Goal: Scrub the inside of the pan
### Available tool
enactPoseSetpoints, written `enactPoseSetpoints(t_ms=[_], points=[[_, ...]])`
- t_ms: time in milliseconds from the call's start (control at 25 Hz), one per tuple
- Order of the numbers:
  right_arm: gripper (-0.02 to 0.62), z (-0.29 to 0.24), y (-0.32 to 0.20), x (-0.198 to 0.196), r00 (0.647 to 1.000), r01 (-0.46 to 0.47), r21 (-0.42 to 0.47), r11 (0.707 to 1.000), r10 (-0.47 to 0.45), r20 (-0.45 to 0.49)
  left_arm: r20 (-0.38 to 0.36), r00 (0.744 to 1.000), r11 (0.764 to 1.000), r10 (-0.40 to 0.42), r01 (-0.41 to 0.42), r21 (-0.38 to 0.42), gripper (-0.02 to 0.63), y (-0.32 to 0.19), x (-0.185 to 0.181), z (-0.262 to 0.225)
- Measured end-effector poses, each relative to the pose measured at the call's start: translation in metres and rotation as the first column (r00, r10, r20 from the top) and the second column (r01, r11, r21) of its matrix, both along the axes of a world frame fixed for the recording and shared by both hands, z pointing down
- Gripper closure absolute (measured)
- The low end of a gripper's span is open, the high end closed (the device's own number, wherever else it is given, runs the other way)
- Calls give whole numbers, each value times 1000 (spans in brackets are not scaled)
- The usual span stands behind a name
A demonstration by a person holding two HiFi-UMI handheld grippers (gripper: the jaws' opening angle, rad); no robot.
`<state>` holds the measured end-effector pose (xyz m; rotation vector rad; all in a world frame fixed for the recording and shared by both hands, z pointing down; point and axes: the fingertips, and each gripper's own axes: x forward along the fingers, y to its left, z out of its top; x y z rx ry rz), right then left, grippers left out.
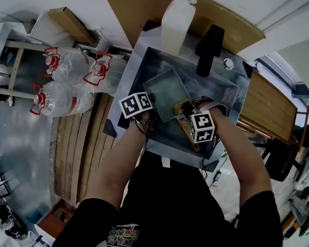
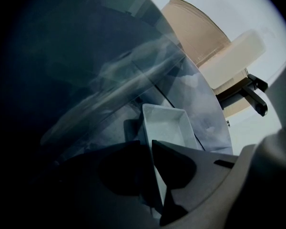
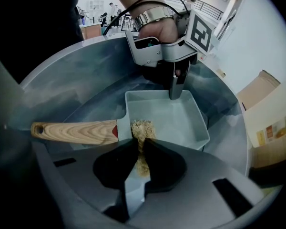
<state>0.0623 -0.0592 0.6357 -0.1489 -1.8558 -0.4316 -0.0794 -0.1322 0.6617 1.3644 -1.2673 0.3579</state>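
Note:
A pale rectangular pan [image 1: 166, 91] with a wooden handle [image 3: 74, 131] lies in the steel sink [image 1: 144, 60]. My left gripper [image 3: 174, 94] reaches down from the far side, and its jaws close on the pan's far rim [image 2: 150, 128]. In the left gripper view the pan [image 2: 168, 127] wall runs up between the left gripper [image 2: 150, 148] jaws. My right gripper [image 3: 138, 146] is shut on a tan fibrous scrubber [image 3: 142, 129], which rests on the pan floor in the corner by the handle. In the head view the right gripper [image 1: 183, 109] is at the pan's near right corner.
A white plastic jug [image 1: 176, 22] and a black tap [image 1: 210, 45] stand at the sink's back edge. Large water bottles [image 1: 67, 89] lie on the floor to the left. A wooden tabletop [image 1: 270, 107] is on the right. The sink walls [image 3: 76, 80] curve close around the pan.

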Motion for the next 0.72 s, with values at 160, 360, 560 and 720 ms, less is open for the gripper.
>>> enactPoseSetpoints(t_ms=[160, 360, 560, 720], points=[[545, -5, -1, 0, 997, -69, -16, 997, 70, 25, 15, 1000, 1000, 8, -8, -4, 523, 0, 1, 1], [545, -20, -5, -2, 983, -168, -27, 985, 169, 73, 22, 1000, 1000, 19, -19, -17, 497, 1, 0, 3], [545, -40, -4, 0, 969, -213, -35, 976, 216, 121, 12, 1000, 1000, 4, -4, -11, 496, 2, 0, 2], [545, -57, -1, 4, 937, -287, -98, 953, 301, 178, 22, 1000, 1000, -4, 4, 11, 497, 3, -1, -10]])
